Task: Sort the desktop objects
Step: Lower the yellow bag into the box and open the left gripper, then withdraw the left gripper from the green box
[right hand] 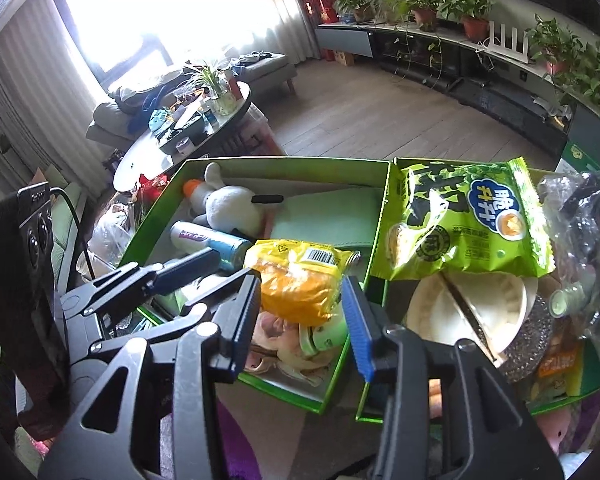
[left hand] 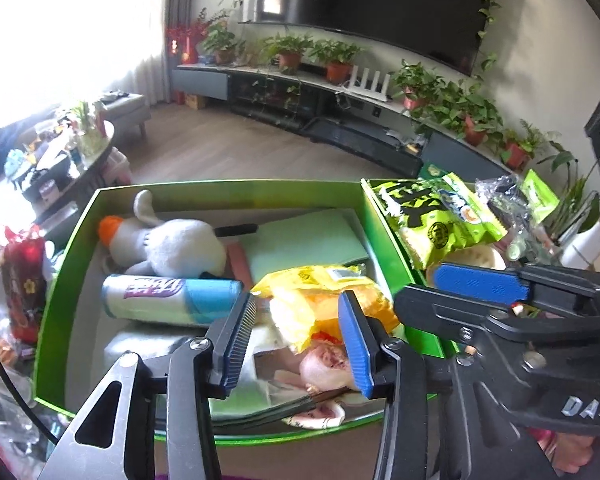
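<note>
A yellow snack bag (left hand: 324, 292) (right hand: 300, 284) lies on top of the things in the left green box (left hand: 80, 240) (right hand: 156, 216). My left gripper (left hand: 296, 340) stands open over the box, the bag's near end just beyond its blue pads, and no pad presses on it. My right gripper (right hand: 302, 324) is open too, with the same bag ahead between its fingers. Each gripper shows in the other's view, close beside it: the right gripper (left hand: 440, 292), the left gripper (right hand: 220, 276).
The left box also holds a white plush toy (left hand: 180, 248), a wipes roll (left hand: 168, 296), a pale green notebook (left hand: 308, 240) and a black pen (left hand: 236, 231). The right green box (right hand: 382, 220) holds a green snack bag (right hand: 460, 224), a white round dish (right hand: 460, 308), a steel scourer (right hand: 532, 340) and a clear plastic bag (right hand: 580, 216).
</note>
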Motion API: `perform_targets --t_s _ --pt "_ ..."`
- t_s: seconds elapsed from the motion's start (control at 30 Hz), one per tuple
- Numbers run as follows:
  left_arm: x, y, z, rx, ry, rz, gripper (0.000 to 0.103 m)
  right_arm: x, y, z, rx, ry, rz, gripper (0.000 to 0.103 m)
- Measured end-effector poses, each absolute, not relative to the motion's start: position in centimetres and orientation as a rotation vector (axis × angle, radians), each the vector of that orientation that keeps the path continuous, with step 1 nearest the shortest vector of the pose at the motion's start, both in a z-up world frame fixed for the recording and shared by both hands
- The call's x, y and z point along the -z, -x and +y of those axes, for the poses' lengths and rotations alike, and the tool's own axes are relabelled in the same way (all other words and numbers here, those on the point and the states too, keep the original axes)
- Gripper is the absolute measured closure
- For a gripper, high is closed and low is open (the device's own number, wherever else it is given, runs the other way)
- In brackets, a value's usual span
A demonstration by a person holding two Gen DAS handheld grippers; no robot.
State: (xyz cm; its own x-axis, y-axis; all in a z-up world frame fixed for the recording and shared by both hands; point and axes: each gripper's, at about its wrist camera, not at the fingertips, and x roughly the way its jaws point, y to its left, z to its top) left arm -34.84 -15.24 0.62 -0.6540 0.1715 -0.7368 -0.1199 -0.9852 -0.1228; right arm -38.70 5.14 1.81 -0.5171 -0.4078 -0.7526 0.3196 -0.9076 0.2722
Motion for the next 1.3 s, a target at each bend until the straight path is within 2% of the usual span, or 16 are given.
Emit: perform_targets --t_s 0.07,0.1,0.2,0.4,0.67,0.83,1.3 --pt "-0.7 34.5 -15.1 -2.72 1.237 -0.061 0.054 -2.0 38.1 5.0 2.417 -1.232 -0.12 0.056" --pt "-0.7 34.3 -15.1 -2.73 1.245 -0.04 0.045 -2.1 37.8 4.9 2.417 -1.227 -0.112 0.056" --pt "-1.1 33.4 -14.8 -2.78 1.223 0.017 0.03 -2.5 36.8 4.9 2.42 -1.212 -0.1 0.05" --pt "-1.8 31.5 -14.8 -2.83 1.196 0.026 0.024 -3.6 34.3 4.8 2.445 -1.152 -0.076 0.045" --pt "-3.0 29.4 -14.6 -2.868 1.161 0.081 0.023 -5.3 30.9 5.0 2.512 -1.057 -0.026 0.03" --pt "-3.7 28.3 -14.7 -2.866 1.149 0.047 0.016 -5.9 29.6 5.5 2.528 -1.042 -0.049 0.021" --pt "-4.2 26.2 -13.8 -2.849 1.13 0.038 0.016 -6.2 27.5 6.4 2.53 -1.053 -0.088 0.019"
